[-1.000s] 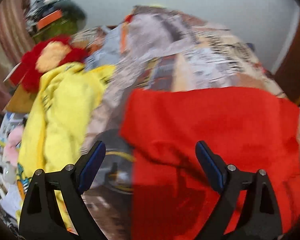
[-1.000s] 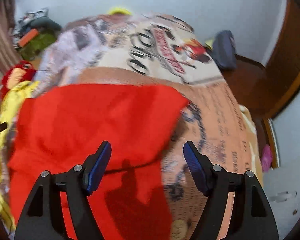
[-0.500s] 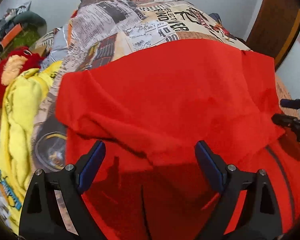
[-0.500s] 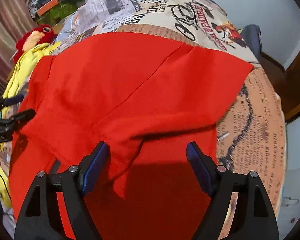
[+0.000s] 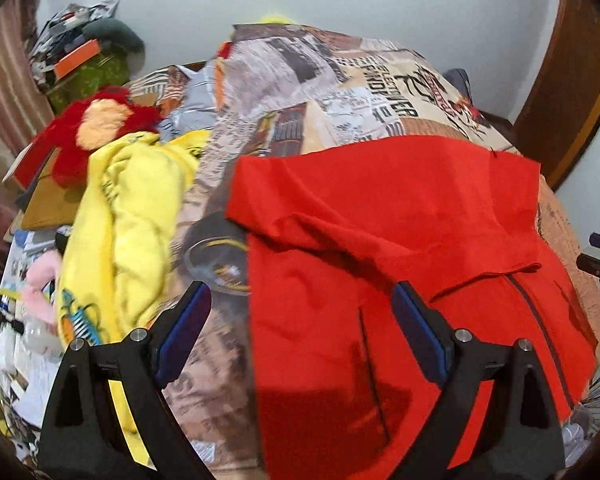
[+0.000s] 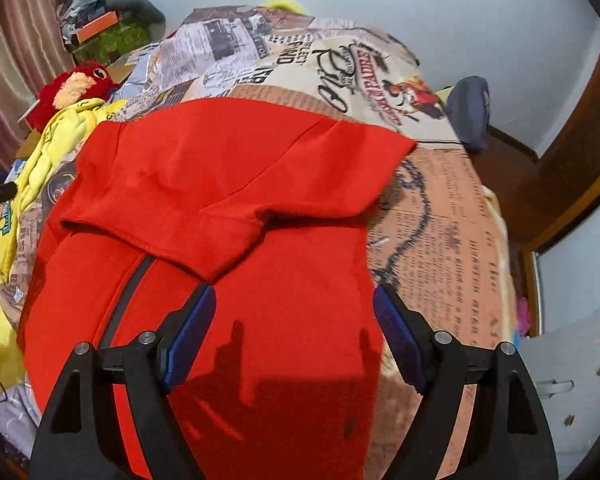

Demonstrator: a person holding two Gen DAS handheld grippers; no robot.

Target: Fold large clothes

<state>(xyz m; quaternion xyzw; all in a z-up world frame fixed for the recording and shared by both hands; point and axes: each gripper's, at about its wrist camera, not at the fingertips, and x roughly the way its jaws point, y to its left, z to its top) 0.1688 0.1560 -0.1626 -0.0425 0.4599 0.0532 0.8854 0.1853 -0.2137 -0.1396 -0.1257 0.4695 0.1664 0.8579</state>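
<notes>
Bright, even indoor light falls on a red garment (image 6: 228,184) spread across the bed.
Hard gripper shadows darken the garment's near end in both wrist views; the red is oversaturated. Fisheye lenses bow the bed's edges and blacken the corners, and the left view is smeared at its left side.

The large bright red cloth garment (image 5: 400,216) (image 6: 228,168) lies spread on the bed, over a bedspread printed like old newspapers. Its far part is folded back toward the near side, so a hemmed edge runs across the middle on top of the lower layer. A dark stripe runs down the lower layer from under that flap.
</notes>
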